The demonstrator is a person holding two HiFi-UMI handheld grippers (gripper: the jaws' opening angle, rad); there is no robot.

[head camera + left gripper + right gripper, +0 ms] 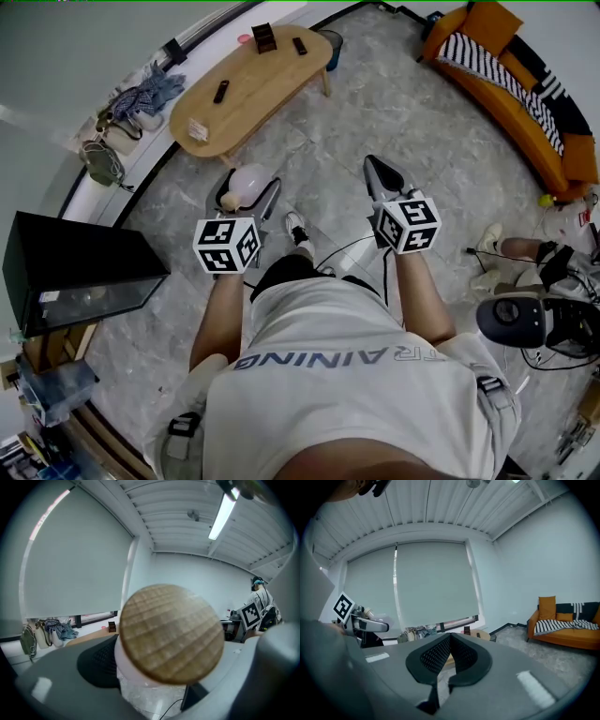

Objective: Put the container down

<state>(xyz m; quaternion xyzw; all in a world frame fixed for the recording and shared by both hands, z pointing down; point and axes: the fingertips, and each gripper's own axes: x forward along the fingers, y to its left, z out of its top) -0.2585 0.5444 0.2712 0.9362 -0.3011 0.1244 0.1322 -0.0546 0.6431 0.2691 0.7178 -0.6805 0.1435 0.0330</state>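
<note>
The container (248,178) is a pale, translucent jar with a round wooden lid (171,632). It is held above the floor, a short way in front of the person, with my left gripper (246,197) shut on its sides. In the left gripper view the lid fills the centre, and the black pad (96,667) of one jaw presses against the jar's body. My right gripper (380,178) hangs level with it on the right, shut and with nothing in it; its black fingertips (440,651) meet. The right gripper view also shows the container (370,613) at far left.
A low wooden coffee table (272,89) with remotes and a small box stands ahead. An orange sofa (525,94) lines the right wall. A black box (80,267) sits at the left, bags (122,117) lie by the wall, and camera gear (525,323) is at the right.
</note>
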